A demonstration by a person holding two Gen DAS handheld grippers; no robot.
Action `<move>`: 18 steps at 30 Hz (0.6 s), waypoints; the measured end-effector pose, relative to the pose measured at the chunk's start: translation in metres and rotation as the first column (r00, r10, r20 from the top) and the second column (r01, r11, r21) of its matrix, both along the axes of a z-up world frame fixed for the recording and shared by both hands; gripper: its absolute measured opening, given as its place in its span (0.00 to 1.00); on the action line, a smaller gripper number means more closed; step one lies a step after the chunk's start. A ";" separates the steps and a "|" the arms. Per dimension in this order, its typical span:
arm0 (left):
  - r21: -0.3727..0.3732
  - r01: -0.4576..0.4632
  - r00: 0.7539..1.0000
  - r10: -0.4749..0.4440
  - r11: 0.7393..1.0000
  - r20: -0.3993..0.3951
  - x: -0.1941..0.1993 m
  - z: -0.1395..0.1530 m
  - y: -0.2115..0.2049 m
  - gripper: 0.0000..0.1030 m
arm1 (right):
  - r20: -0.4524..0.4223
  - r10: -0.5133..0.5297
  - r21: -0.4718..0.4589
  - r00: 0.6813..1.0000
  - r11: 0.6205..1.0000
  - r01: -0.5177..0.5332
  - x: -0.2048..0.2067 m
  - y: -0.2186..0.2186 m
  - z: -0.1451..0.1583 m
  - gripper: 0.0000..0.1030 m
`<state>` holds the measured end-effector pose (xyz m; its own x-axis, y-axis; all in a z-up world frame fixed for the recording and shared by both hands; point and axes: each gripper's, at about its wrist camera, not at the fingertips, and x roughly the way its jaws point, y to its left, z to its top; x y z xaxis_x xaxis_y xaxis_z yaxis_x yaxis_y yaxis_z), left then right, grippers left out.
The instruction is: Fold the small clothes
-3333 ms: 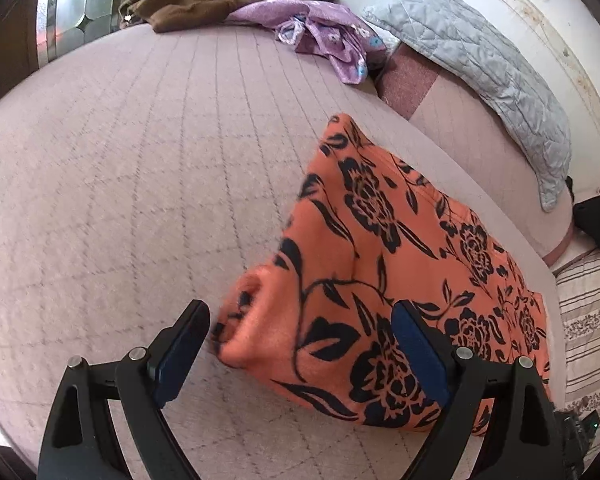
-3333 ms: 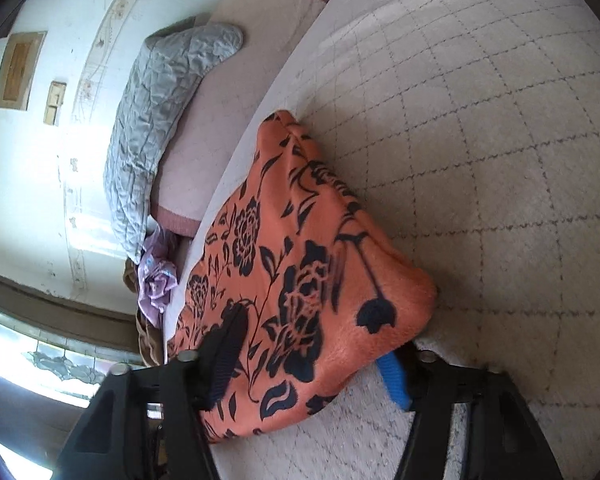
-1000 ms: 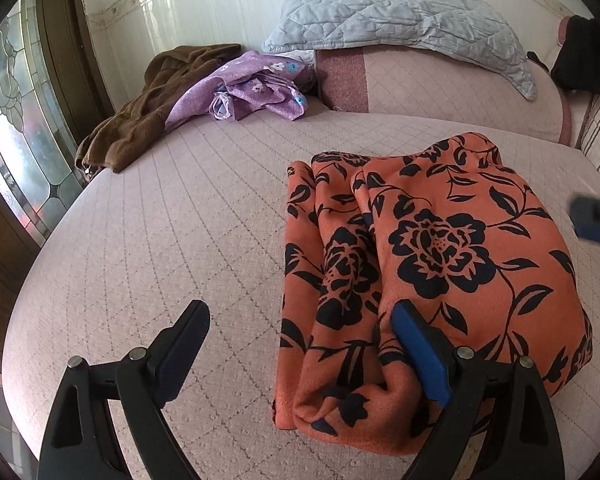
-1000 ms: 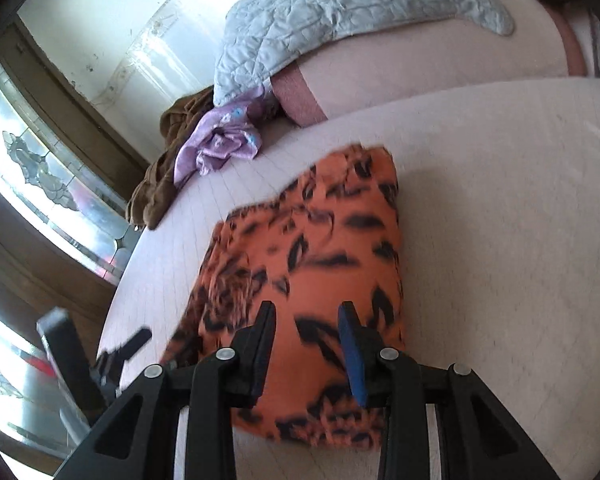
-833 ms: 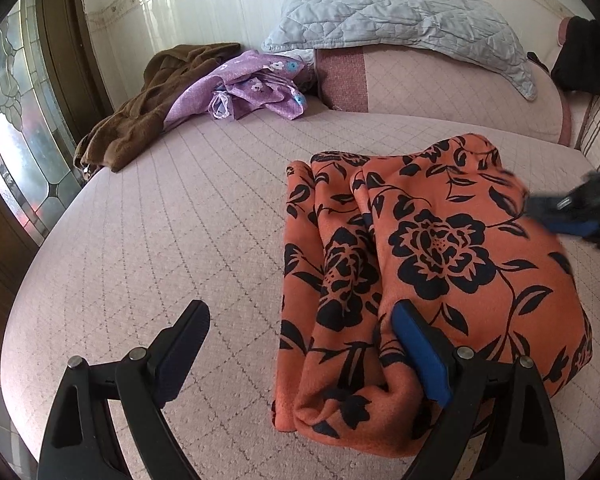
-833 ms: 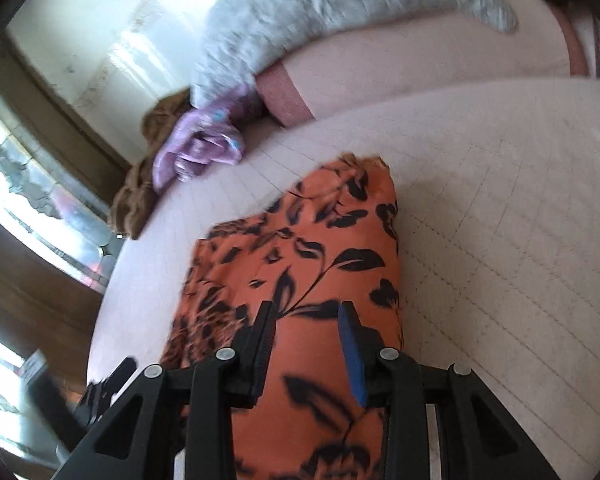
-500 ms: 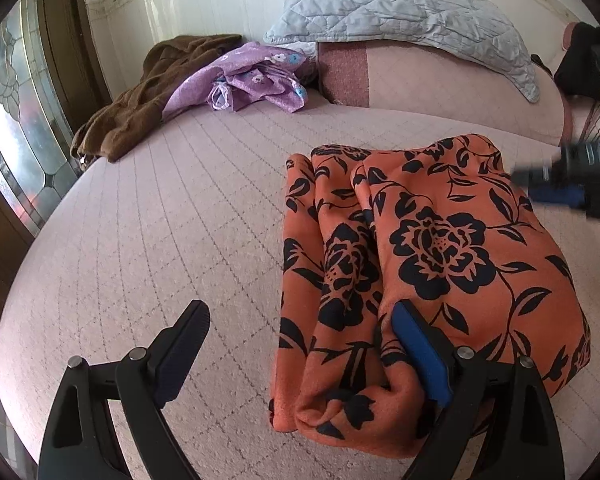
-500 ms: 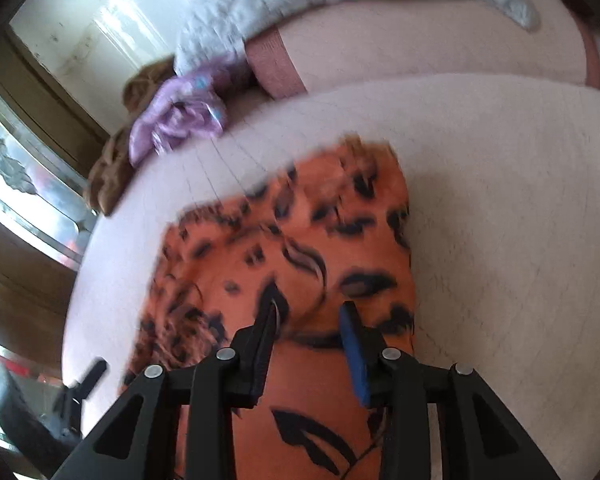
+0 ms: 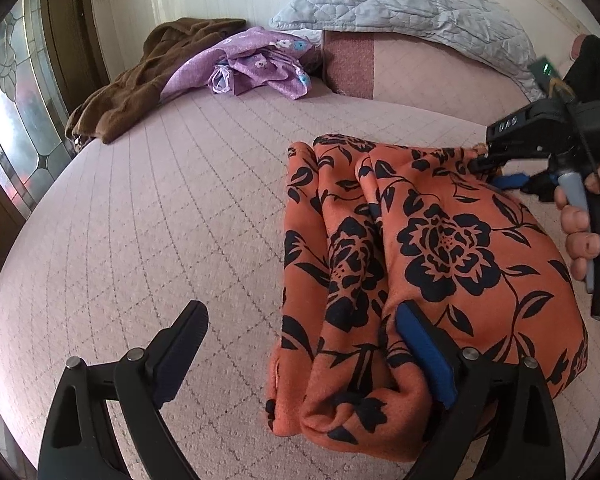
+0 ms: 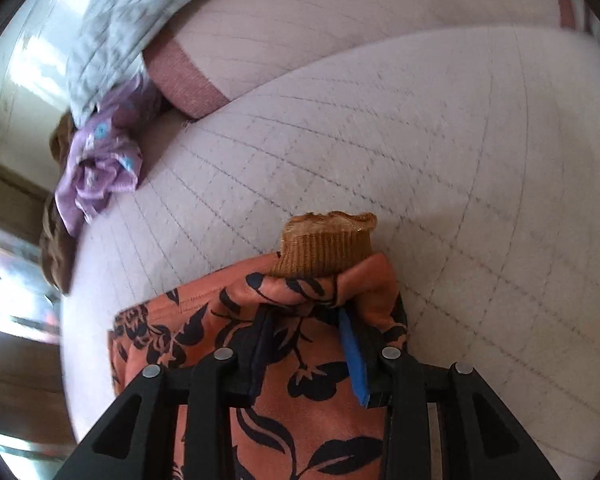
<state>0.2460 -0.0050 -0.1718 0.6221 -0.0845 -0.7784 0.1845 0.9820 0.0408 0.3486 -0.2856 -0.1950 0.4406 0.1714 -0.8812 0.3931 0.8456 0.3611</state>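
Orange knit printed with black flowers, the small garment [image 9: 428,264] lies already doubled into a thick bundle on the pinkish quilted bed [image 9: 172,216], toward four o'clock of the left wrist view. That much of the fold looks done, though its left side is bunched in loose ridges and a tan ribbed cuff [image 10: 328,248] pokes out at the far edge. The right gripper [image 10: 306,320] is at that far corner, about two o'clock, jaws partly apart and opening a little, cloth between them; whether the pads press it I cannot tell. The left gripper [image 9: 300,344] stands wide apart over the near end, one pad against the fabric, the other above bare bed. Likely left: tucking the cuff, one more fold or smoothing, then the purple garment [image 9: 260,64] and brown garment [image 9: 140,76] heaped at eleven o'clock.
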 end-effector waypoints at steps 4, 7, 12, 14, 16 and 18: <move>-0.013 -0.006 1.000 0.006 1.000 -0.013 0.001 0.000 0.001 0.93 | 0.110 0.085 0.012 0.990 0.996 -0.087 -0.005 0.017 0.030 0.37; -0.016 -0.007 1.000 0.007 1.000 -0.016 0.001 -0.001 0.001 0.93 | 0.142 0.177 0.093 0.974 0.977 -0.191 -0.003 0.039 0.038 0.37; -0.010 -0.008 1.000 0.007 1.000 -0.015 0.003 -0.002 0.001 0.93 | 0.020 0.252 0.064 0.968 0.965 -0.253 0.014 0.079 0.007 0.38; -0.016 -0.009 1.000 0.009 1.000 -0.019 0.004 -0.002 0.002 0.93 | 0.015 0.232 0.044 0.973 0.972 -0.233 0.018 0.082 -0.003 0.38; -0.017 -0.009 1.000 0.008 1.000 -0.018 0.003 -0.002 0.002 0.93 | 0.026 0.236 0.038 0.971 0.971 -0.237 0.014 0.081 0.002 0.38; -0.014 -0.007 1.000 0.007 1.000 -0.016 0.003 -0.001 0.001 0.93 | 0.048 0.239 0.054 0.970 0.969 -0.242 0.005 0.078 0.008 0.38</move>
<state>0.2486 -0.0036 -0.1732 0.6103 -0.0908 -0.7869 0.1777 0.9838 0.0244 0.3535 -0.2080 -0.1869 0.4157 0.3281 -0.8483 0.1647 0.8901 0.4250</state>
